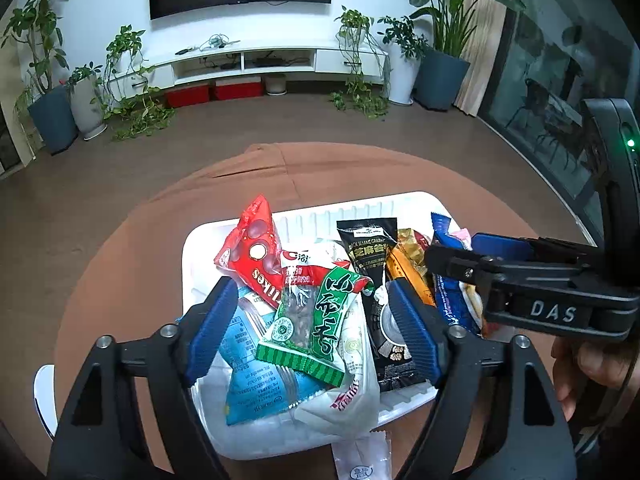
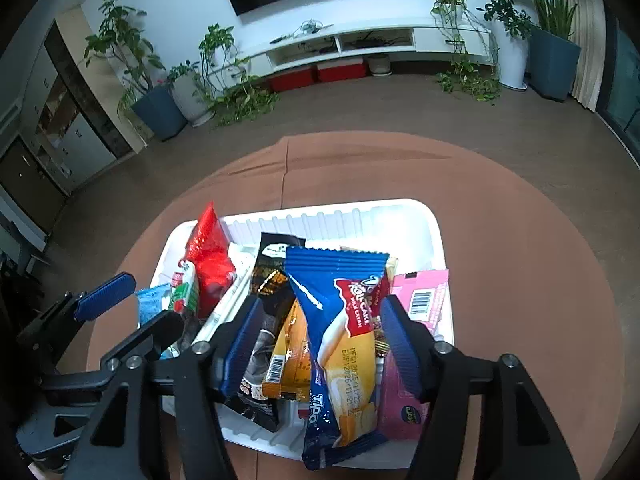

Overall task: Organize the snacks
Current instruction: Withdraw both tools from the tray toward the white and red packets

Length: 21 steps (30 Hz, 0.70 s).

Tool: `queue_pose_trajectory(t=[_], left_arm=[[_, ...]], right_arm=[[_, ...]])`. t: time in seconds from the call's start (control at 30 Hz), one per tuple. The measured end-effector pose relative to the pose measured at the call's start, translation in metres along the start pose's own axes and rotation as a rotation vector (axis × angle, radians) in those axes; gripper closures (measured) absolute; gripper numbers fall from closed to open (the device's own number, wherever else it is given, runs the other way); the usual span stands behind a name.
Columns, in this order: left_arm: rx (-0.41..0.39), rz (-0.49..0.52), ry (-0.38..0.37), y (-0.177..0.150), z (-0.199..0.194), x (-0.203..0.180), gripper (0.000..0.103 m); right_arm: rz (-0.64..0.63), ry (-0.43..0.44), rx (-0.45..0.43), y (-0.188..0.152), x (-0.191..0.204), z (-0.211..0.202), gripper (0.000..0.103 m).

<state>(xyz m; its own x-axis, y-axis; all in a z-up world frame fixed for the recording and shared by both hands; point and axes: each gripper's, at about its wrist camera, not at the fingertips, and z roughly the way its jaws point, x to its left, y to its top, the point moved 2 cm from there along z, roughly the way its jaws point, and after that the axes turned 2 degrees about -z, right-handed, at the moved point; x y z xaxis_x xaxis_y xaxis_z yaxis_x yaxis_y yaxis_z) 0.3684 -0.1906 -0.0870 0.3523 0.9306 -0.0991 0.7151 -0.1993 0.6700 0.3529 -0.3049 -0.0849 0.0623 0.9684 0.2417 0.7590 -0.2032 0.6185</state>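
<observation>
A white tray (image 1: 208,240) on the round brown table holds several snack packets. In the left wrist view my left gripper (image 1: 310,330) is open above the tray's left half, with a green-and-white packet (image 1: 316,320), a red packet (image 1: 252,252) and a light blue packet (image 1: 248,360) between and under its fingers. My right gripper (image 2: 320,344) is open above the tray's (image 2: 400,216) right half, straddling a blue roll-cake packet (image 2: 340,320) and an orange packet (image 2: 292,352). A black packet (image 2: 272,276) and a pink packet (image 2: 420,304) lie beside them.
The brown tablecloth (image 2: 520,280) surrounds the tray. A small white sachet (image 1: 362,456) lies on the cloth by the tray's near edge. The right gripper body (image 1: 540,284) crosses the left wrist view at right. Floor, potted plants and a TV cabinet lie beyond.
</observation>
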Motion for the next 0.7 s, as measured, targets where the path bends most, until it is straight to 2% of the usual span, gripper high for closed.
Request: queue_pose_trajectory(t=[0.1, 0.27, 0.33, 0.47, 0.6, 0.7], left_arm=[[-0.013, 0.003, -0.005, -0.003, -0.013, -0.002, 0.013], [-0.061, 0.016, 0.012, -0.020, -0.048, -0.002, 0.001], [-0.078, 0.023, 0.025, -0.033, -0.063, -0.001, 0.001], [-0.095, 0.040, 0.061, -0.069, -0.089, -0.001, 0.001], [-0.054, 0.009, 0.062, -0.106, -0.100, -0.001, 0.001], [0.073, -0.034, 0.073, -0.134, -0.088, -0.002, 0.001]], right_arm=[[0.017, 0.006, -0.032, 0.000, -0.002, -0.011, 0.029], [0.050, 0.023, -0.116, -0.015, -0.010, -0.043, 0.020], [0.068, 0.031, -0.142, -0.029, -0.014, -0.057, 0.016], [0.070, 0.037, -0.161, -0.069, -0.017, -0.081, 0.016], [0.079, 0.030, -0.150, -0.116, -0.017, -0.096, 0.016], [0.116, 0.038, -0.122, -0.157, -0.015, -0.103, 0.016]])
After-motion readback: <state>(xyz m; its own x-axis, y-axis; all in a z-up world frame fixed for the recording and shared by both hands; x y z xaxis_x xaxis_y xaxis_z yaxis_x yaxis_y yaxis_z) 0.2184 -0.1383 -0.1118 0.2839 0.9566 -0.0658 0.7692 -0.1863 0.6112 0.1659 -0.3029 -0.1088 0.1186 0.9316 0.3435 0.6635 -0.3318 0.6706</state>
